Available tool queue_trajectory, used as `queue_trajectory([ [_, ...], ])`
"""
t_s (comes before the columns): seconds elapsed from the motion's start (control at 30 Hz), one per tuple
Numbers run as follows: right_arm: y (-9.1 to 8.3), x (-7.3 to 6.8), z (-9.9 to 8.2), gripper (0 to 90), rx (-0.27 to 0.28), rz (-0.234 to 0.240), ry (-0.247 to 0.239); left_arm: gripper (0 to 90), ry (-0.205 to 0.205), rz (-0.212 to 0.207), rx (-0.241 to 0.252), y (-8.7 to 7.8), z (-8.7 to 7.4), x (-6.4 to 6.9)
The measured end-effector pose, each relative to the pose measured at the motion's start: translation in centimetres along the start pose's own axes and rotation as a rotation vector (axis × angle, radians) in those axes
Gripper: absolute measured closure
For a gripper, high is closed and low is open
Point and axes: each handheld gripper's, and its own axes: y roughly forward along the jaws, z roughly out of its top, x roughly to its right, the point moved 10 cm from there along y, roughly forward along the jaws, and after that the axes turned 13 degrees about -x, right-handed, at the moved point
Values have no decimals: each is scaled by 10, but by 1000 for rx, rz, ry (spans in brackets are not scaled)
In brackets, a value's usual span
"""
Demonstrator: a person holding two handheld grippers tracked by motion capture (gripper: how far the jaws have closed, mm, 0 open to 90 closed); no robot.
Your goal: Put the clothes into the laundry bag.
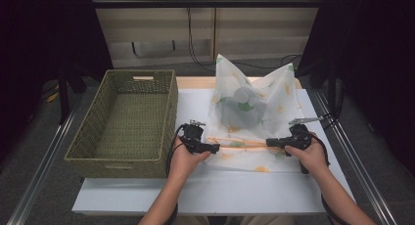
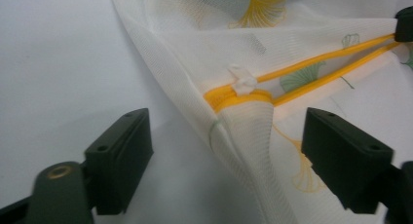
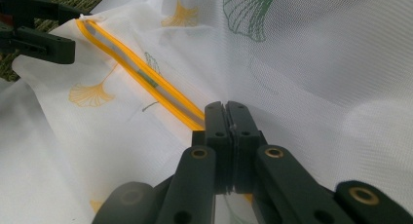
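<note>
Mesh laundry bag (image 1: 252, 112), white with ginkgo-leaf print, lies on the white table (image 1: 195, 191) to the right of the woven basket (image 1: 125, 122), with something dark bundled inside it. Its orange zipper (image 1: 237, 143) runs along the near edge, between the two tools.

Right gripper (image 3: 227, 118): jaws pressed together on the bag's mesh at the right end of the zipper, holding it taut. Left gripper (image 2: 224, 146): jaws apart, straddling the left zipper end, where the white zipper pull (image 2: 242, 83) sits; pads touch nothing.

Risks, as judged from here:
- Pull tab is small and lies flat on the cloth. The left jaws could close on loose mesh instead and snag it in the teeth.
- If the right hold slips, the zipper line slackens and the slider could bind.
- Thin mesh may tear under a hard sideways tug.

Surface: smooth matte white tabletop, wooden strip at the far edge, metal rails on both sides. Room: dark curtains left and right, pale wall panel with cables behind.
</note>
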Motion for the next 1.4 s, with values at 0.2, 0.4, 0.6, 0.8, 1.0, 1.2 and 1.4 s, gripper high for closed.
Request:
queue_trajectory([
  [0.2,-1,1,0,893,3,2,7,354,-11,-13,-17,0,-1,3],
  [0.4,2,-6,-1,892,-12,14,-13,491,-40,-20,-2,-4,1,5],
  [0.6,4,-7,-2,892,-21,9,-19,615,-43,-28,-22,-4,-2,6],
  [0.8,5,-6,-1,890,-19,9,-13,772,-37,-45,-51,-3,-5,10],
  [1.0,5,-8,0,854,-18,12,-8,873,-33,-63,-70,-5,-8,12],
  [1.2,5,-14,5,723,-7,11,-13,875,-21,-69,-73,-6,-9,14],
  [1.4,4,-22,15,524,21,-19,-45,875,-13,-70,-72,-6,-9,14],
])
